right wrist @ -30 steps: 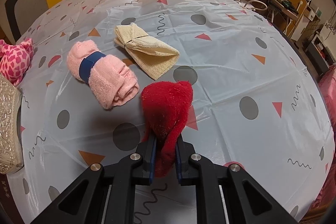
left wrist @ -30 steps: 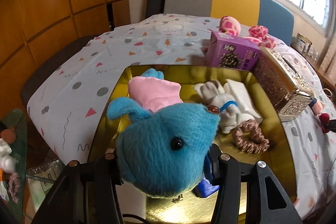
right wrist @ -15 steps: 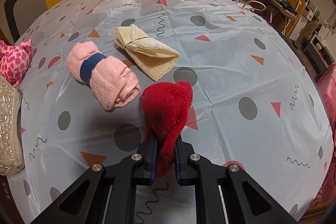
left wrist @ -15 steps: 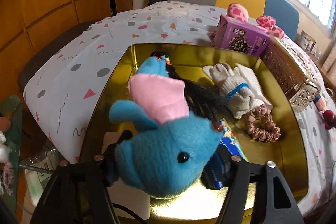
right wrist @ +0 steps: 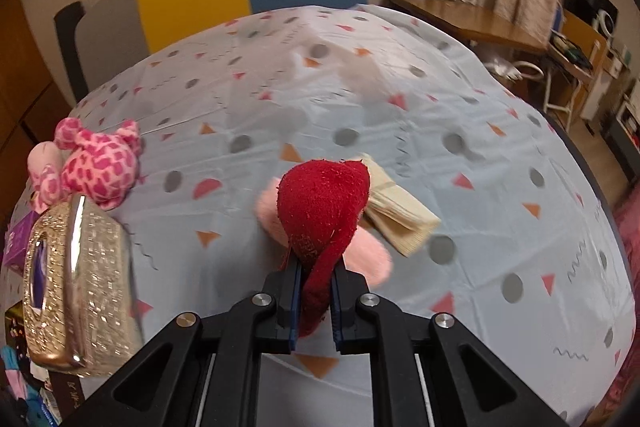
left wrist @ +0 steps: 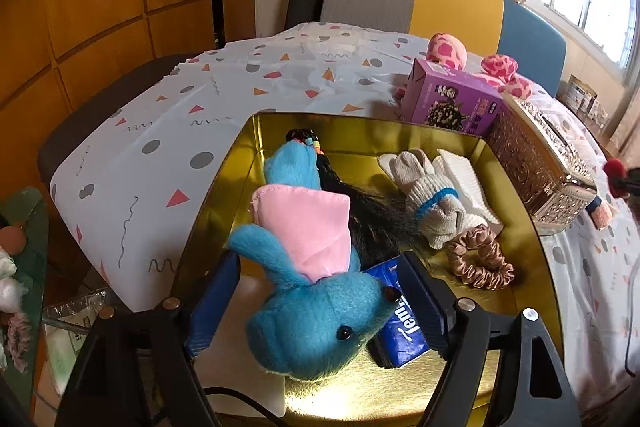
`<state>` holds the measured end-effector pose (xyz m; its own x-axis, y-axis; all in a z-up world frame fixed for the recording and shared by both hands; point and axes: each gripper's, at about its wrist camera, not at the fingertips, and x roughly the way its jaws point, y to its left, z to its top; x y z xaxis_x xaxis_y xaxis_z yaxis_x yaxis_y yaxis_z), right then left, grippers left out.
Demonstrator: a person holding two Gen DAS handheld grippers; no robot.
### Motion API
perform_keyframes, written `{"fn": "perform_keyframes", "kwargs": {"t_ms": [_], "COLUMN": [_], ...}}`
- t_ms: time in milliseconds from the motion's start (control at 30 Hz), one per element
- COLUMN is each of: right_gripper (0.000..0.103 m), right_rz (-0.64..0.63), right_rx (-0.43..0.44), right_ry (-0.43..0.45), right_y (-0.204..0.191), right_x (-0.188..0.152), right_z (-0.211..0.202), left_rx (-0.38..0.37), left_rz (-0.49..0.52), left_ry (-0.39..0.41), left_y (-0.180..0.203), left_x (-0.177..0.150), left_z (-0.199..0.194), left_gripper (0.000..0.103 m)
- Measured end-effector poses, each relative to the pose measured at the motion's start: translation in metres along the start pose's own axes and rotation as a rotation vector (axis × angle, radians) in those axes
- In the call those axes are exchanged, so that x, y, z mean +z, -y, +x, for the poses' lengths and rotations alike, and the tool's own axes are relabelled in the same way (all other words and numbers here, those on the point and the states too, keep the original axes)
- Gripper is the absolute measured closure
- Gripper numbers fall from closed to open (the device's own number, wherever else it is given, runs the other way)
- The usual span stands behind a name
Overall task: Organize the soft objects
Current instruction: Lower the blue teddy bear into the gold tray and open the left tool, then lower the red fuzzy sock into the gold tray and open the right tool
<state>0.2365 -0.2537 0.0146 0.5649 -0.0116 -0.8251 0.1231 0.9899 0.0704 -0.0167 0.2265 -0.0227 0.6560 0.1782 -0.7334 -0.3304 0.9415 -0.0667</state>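
Tilting down over the gold tray (left wrist: 516, 227), the left gripper (left wrist: 320, 291) has just been opening; its jaws stand clear of the blue plush (left wrist: 316, 323) lying between them in the tray. Right view: the right gripper (right wrist: 314, 293), angled down, clamps a red sock (right wrist: 324, 199) above the tablecloth (right wrist: 460, 107).

Blue plush (left wrist: 320, 323), gold tray (left wrist: 516, 235), red cloth (right wrist: 324, 203), polka-dot tblcloth (right wrist: 400, 115).

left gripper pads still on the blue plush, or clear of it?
Apart. The left wrist view shows the left gripper with jaws just opened wide, a visible gap between each pad and the blue plush, which lies in the gold tray.
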Motion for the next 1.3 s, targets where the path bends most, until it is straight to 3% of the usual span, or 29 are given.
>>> {"fn": "perform_keyframes", "kwargs": {"t_ms": [267, 567, 933, 1300], "right_gripper": [0.093, 0.093, 0.093, 0.093], "right_rz": [-0.085, -0.200, -0.396, -0.507], "right_rx": [0.040, 0.208, 0.400, 0.479], "right_ry": [0.006, 0.042, 0.034, 0.002], "right_y": [-0.080, -0.181, -0.267, -0.294], "right_x": [0.031, 0.043, 0.002, -0.047], "right_z": [0.000, -0.022, -0.050, -0.064], "left_rx": [-0.006, -0.011, -0.012, -0.013], "left_rz": [-0.011, -0.013, -0.020, -0.019], "left_ry": [0.013, 0.010, 0.012, 0.016], "left_y": [-0.004, -0.007, -0.011, -0.011], "left_x": [0.000, -0.003, -0.007, -0.007], "left_z": [-0.011, -0.016, -0.018, -0.021], "left_gripper": [0.019, 0.019, 0.018, 0.017]}}
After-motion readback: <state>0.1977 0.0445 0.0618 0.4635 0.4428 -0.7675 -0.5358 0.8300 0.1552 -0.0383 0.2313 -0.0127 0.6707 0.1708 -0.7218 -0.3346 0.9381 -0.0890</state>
